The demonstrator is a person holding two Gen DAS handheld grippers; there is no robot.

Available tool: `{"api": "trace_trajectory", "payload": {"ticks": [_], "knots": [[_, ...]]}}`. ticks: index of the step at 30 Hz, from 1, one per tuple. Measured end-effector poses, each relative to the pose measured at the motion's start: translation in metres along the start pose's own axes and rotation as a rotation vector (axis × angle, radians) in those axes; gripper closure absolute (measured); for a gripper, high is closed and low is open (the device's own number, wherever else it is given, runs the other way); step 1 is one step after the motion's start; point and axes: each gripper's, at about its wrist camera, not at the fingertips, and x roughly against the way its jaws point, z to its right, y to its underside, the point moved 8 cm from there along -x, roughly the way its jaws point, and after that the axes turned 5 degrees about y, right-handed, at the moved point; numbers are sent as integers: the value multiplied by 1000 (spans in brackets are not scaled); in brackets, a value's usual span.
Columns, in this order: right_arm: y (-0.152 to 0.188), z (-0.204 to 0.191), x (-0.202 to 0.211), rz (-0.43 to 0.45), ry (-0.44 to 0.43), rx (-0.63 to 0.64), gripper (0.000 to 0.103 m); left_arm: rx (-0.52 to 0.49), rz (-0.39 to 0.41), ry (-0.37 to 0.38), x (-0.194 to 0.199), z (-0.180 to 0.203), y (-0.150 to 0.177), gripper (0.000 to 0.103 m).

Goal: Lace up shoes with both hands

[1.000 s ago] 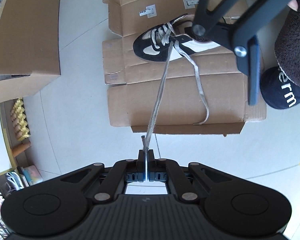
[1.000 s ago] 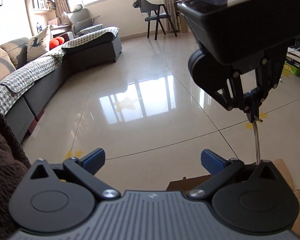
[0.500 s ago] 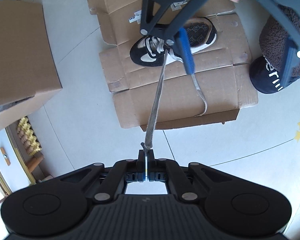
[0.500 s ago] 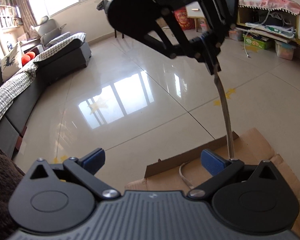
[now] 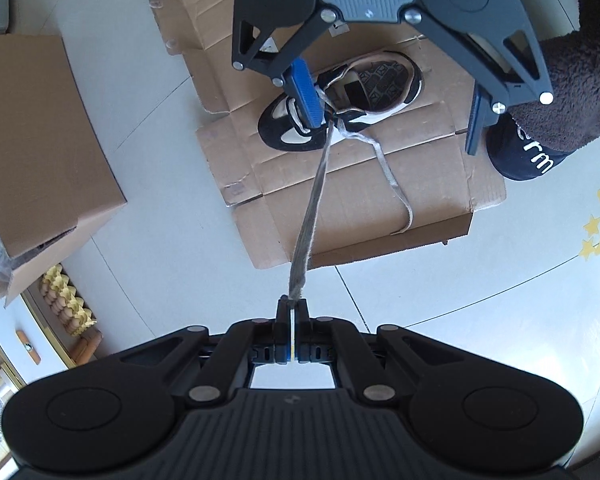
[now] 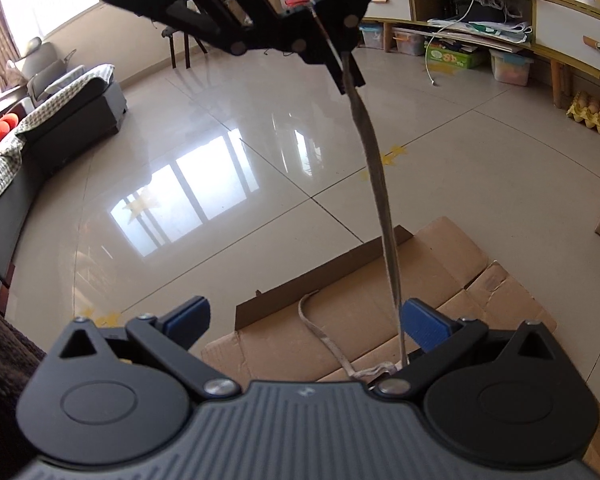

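A black-and-white shoe (image 5: 284, 136) lies on flattened cardboard (image 5: 440, 184). My left gripper (image 5: 292, 310) is shut on the end of one grey lace (image 5: 314, 200), which runs taut and straight up from the shoe's eyelets. The other lace end (image 5: 396, 192) lies slack on the cardboard. My right gripper (image 5: 392, 136) hangs open just above the shoe, one blue pad (image 5: 306, 96) beside the taut lace. In the right wrist view the right gripper (image 6: 306, 320) is open. The taut lace (image 6: 380, 184) passes close by its right pad (image 6: 424, 322) up to the left gripper (image 6: 348, 70).
A closed cardboard box (image 5: 40, 128) stands left of the flattened one, with egg trays (image 5: 66, 304) beyond. A dark slipper (image 5: 528, 156) and a brown fleece sleeve (image 5: 572, 80) sit at the right. A sofa (image 6: 40, 128) and low shelves (image 6: 500, 40) border the glossy tiled floor.
My left gripper has risen and drawn back with the lace, so the shoe looks smaller. The right gripper has swung from the right edge to over the shoe and tipped down toward the cardboard.
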Motion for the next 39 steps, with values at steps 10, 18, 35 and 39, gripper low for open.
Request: {"api": "trace_trajectory", "payload": {"ticks": [10, 18, 35, 39], "knots": [[0, 0, 7, 15, -4, -21, 0, -45, -35, 17, 11, -4, -10, 103], [18, 14, 11, -8, 19, -31, 0, 17, -8, 53, 1, -5, -25, 103], [82, 84, 9, -106, 147, -222, 0, 1863, 76, 680, -200, 49, 40, 59], [86, 93, 6, -118, 171, -237, 0, 2259, 61, 799, -241, 73, 44, 59]]}}
